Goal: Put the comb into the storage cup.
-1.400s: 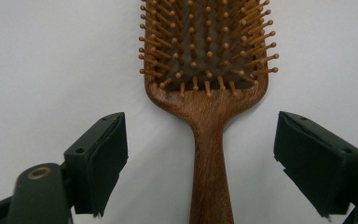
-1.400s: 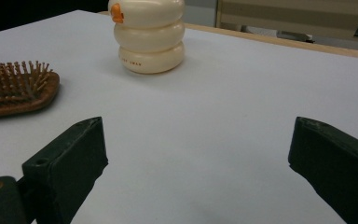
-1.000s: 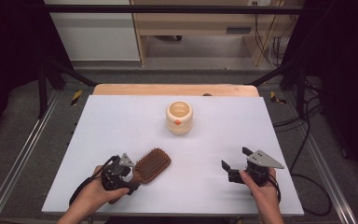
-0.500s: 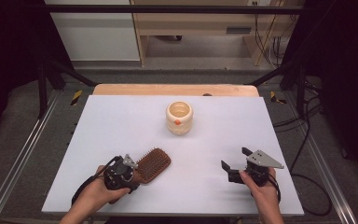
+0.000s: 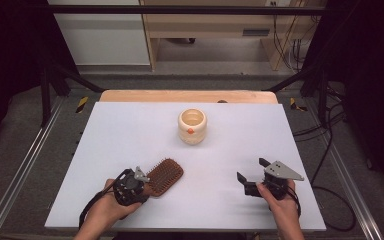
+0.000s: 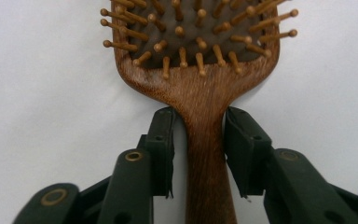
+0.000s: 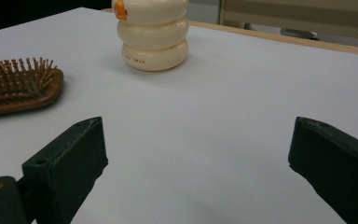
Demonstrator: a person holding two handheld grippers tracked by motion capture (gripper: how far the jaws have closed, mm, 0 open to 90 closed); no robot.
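step: we are closing the left gripper (image 6: 200,140) fingers around the hairbrush (image 6: 204,88) handle, narrow gap remaining | right gripper (image 7: 198,154) fingers waiting wide | next: tightening, then lifting

— Where is your left gripper (image 5: 130,186) right now?

— Low at the near left part of the surface, held in my left hand (image 5: 111,210), forearm coming in from the near edge. It points toward the far right. My jaws there have just been closing, and a handle stands between them; in the left gripper view one pad looks to be touching it, while a thin gap shows at the other.

— And the other one?

— My right gripper (image 5: 254,172) sits near the near right corner, gripped by my right hand (image 5: 280,202). It points left across the surface, jaws spread wide with nothing between them.
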